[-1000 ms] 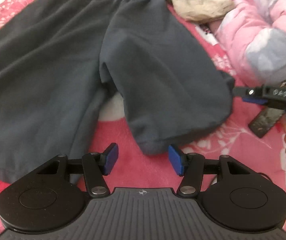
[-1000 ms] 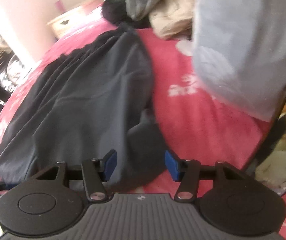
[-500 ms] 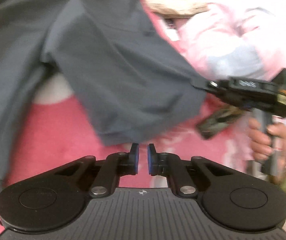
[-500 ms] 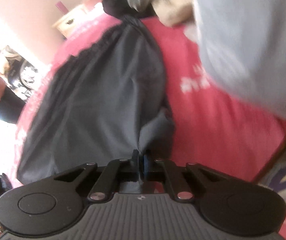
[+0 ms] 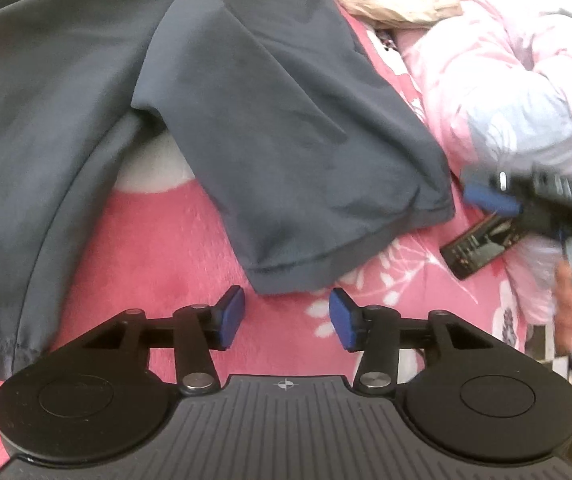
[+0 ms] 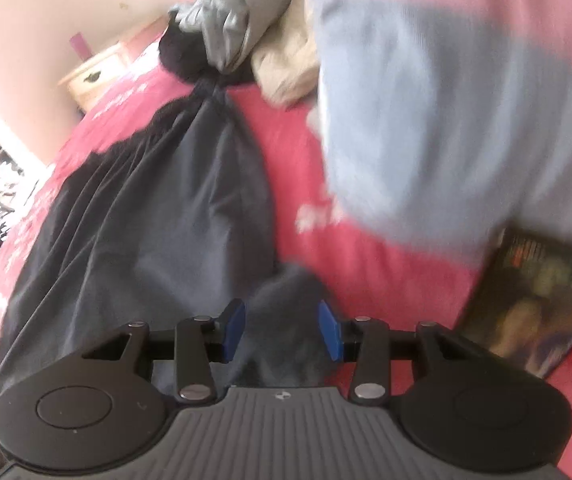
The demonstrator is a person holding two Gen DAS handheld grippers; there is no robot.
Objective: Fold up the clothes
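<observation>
On a pink floral blanket [image 5: 157, 248]: dark grey shorts [image 5: 269, 128] spread flat, both legs apart, the hem of one leg nearest the tools. Left gripper [image 5: 284, 316] just short of that hem, jaws spread, nothing between them. Right gripper [image 6: 281, 330] at the leg's outer corner, jaws spread with cloth between but not pinched. Probably poised so for grasping. Phone [image 5: 482, 246] just beside, pink quilt [image 5: 498, 92] beyond.
</observation>
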